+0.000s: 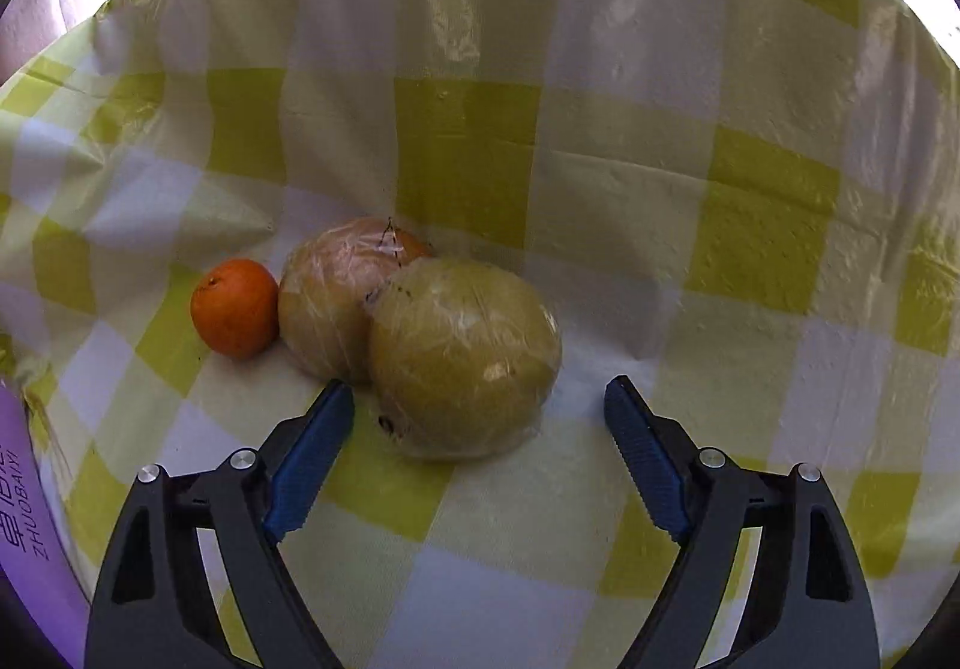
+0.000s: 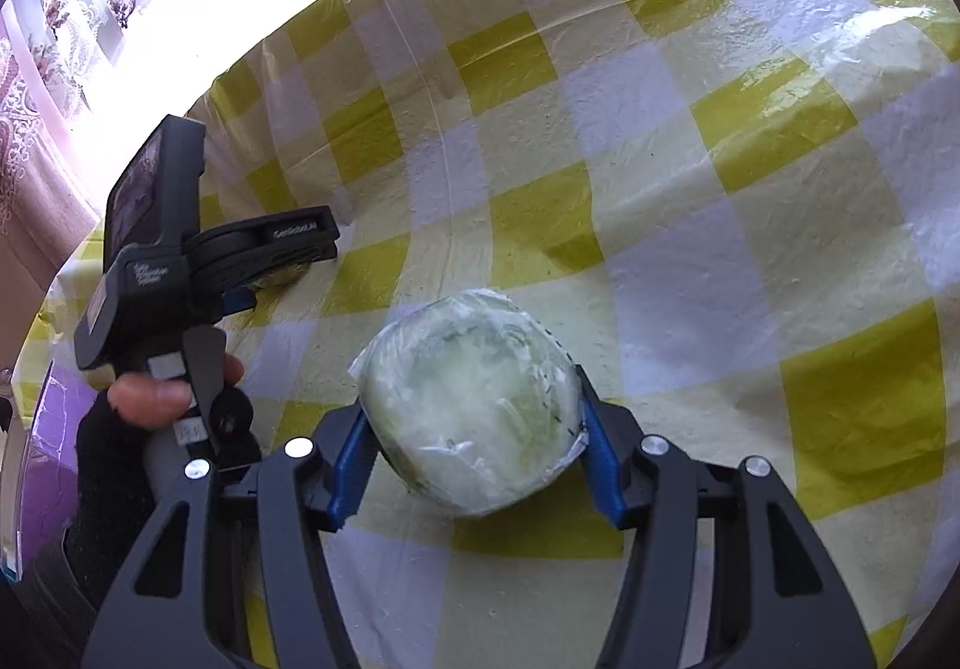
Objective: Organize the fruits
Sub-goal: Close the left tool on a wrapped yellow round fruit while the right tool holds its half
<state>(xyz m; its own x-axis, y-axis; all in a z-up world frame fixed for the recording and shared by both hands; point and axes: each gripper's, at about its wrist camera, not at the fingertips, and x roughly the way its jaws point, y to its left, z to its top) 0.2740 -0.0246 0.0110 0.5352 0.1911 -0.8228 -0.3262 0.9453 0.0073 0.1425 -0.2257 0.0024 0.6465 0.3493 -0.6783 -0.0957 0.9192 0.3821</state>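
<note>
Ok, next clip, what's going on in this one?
A person is sorting fruit on a yellow-checked tablecloth with a handheld gripper in each hand. The right gripper is clamped on a pale green, plastic-wrapped round fruit, which sits low over the cloth. The left gripper is open, its fingers either side of the nearer of two wrapped yellowish fruits, not gripping it. A small orange sits beside the farther wrapped fruit.

"ZHUOBAIYI" runs along the purple box point(image 1: 27, 537).
</note>
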